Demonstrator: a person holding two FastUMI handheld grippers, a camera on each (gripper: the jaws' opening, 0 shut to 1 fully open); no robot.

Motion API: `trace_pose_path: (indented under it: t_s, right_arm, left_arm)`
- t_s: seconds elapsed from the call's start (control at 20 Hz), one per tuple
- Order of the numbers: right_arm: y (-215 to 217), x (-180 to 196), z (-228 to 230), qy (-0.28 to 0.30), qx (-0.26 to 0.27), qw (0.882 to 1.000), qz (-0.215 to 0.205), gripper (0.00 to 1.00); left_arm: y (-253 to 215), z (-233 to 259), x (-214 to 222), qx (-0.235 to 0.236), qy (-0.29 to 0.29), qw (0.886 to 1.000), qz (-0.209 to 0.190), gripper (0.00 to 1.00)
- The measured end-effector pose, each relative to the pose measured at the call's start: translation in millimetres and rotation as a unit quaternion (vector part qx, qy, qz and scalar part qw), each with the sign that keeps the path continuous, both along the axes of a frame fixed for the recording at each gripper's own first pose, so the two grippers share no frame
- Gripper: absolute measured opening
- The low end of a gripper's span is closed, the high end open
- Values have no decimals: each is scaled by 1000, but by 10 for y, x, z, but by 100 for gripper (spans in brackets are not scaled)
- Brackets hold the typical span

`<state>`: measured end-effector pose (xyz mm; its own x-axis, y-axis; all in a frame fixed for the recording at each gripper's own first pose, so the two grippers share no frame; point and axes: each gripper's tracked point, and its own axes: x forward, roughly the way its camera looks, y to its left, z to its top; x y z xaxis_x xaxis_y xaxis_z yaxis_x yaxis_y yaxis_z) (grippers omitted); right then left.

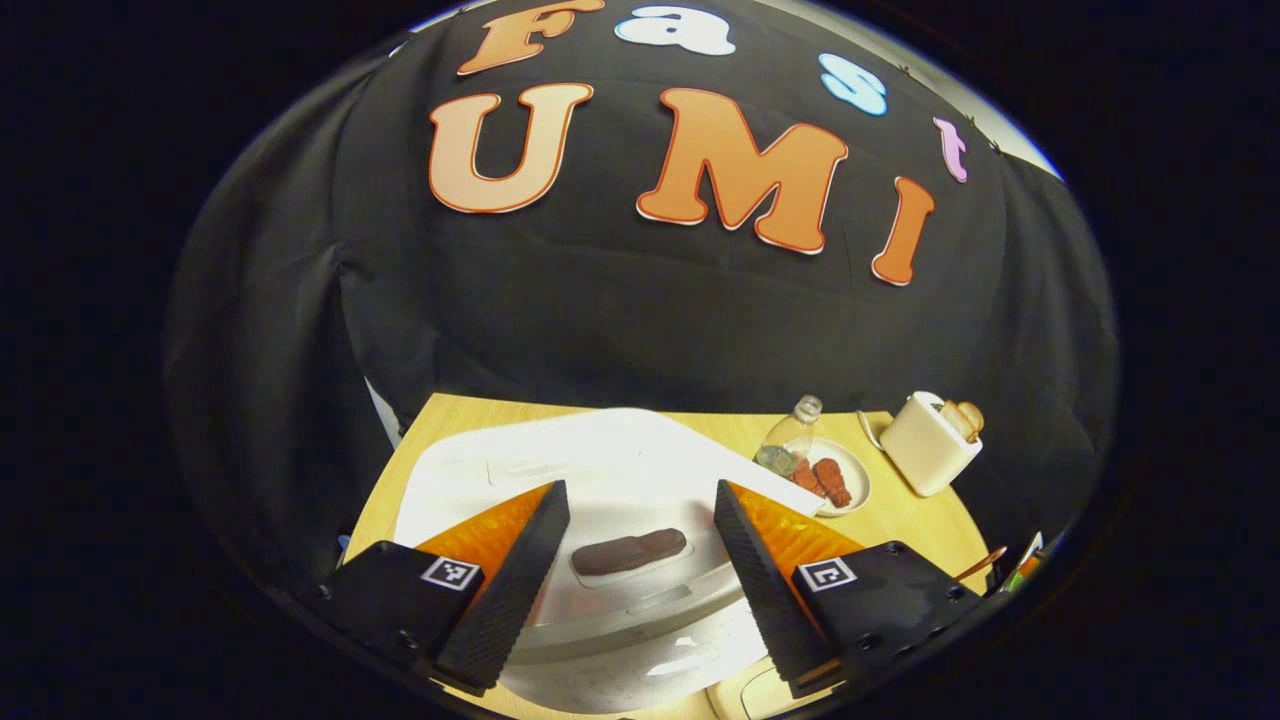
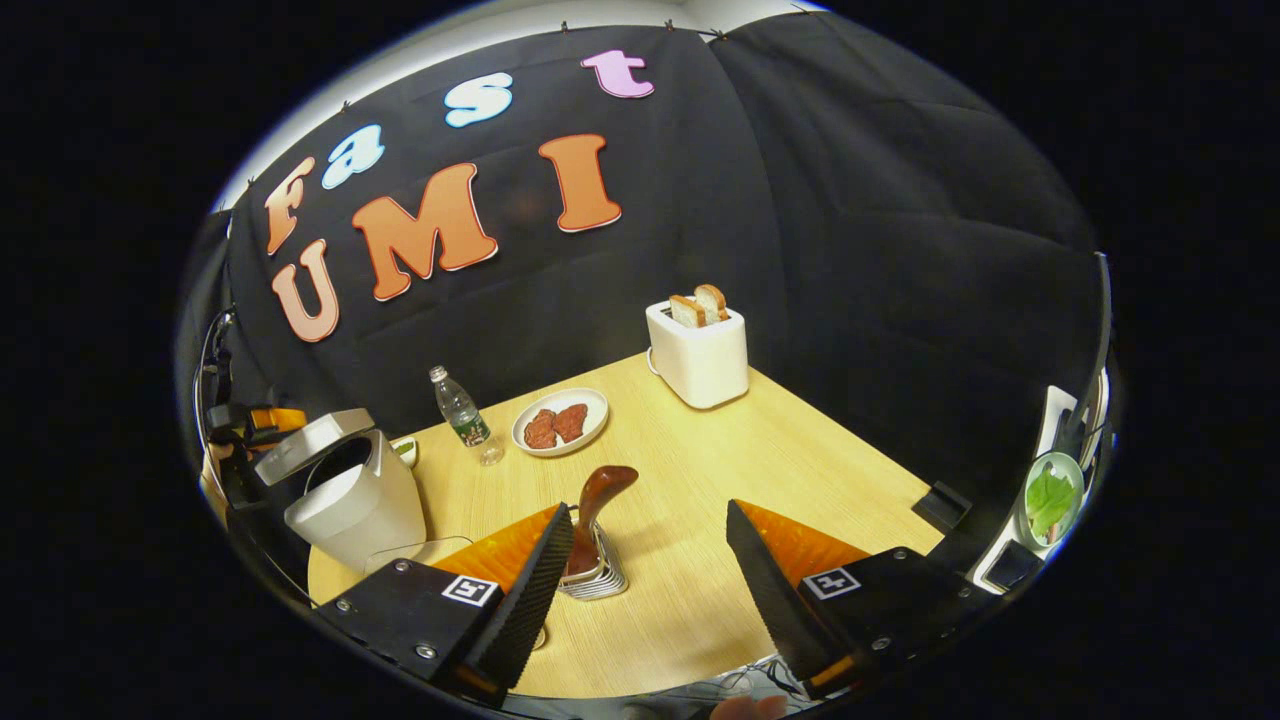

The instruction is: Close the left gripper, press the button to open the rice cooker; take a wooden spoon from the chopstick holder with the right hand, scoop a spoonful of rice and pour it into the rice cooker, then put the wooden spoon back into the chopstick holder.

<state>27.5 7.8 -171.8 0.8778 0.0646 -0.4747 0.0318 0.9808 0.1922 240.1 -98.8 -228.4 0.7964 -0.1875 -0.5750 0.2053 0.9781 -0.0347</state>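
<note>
One wooden table (image 2: 760, 470) spans the lower half of both views. One white rice cooker (image 2: 350, 500) stands at the lower left of the right gripper view with its lid tilted up and the pot mouth showing; in the left gripper view its white lid (image 1: 600, 470) lies close under the camera, with one dark button (image 1: 630, 552) at lower centre between the fingers. One white toaster (image 2: 700, 355) sits upper centre, two slices of bread in its slots. One white plate (image 2: 560, 422) near frame centre carries two reddish pieces. One clear bottle (image 2: 458, 405) stands just left of the plate. One wire chopstick holder (image 2: 592, 572) sits at lower centre, with one wooden spoon (image 2: 600, 495) standing up out of it.

The left gripper (image 1: 640, 545) is spread wide above the lid, gripping nothing. The right gripper (image 2: 650, 560) is likewise spread wide and empty; the holder sits just beside its left finger.
</note>
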Motion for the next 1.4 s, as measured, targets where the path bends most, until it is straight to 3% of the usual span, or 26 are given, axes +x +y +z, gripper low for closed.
trace_pose_path:
  t_s: [0.3,0.5,0.9,1.05,1.4]
  right_arm:
    - [-92,-66,-111,16,3,1000,3,95]
    - [-144,-60,-126,18,5,1000,3,95]
    - [-193,65,43,-1,-8,1000,10,95]
    - [-278,150,177,-16,-23,1000,9,95]
    - [-339,415,749,-72,-60,995,20,95]
  left_arm:
    - [-16,-300,-97,33,-22,999,26,100]
    - [40,-482,-127,39,0,998,48,100]
    - [79,-434,-239,49,10,998,45,100]
    - [187,-86,-400,15,-16,998,59,99]
    - [652,1177,-900,10,-137,987,83,100]
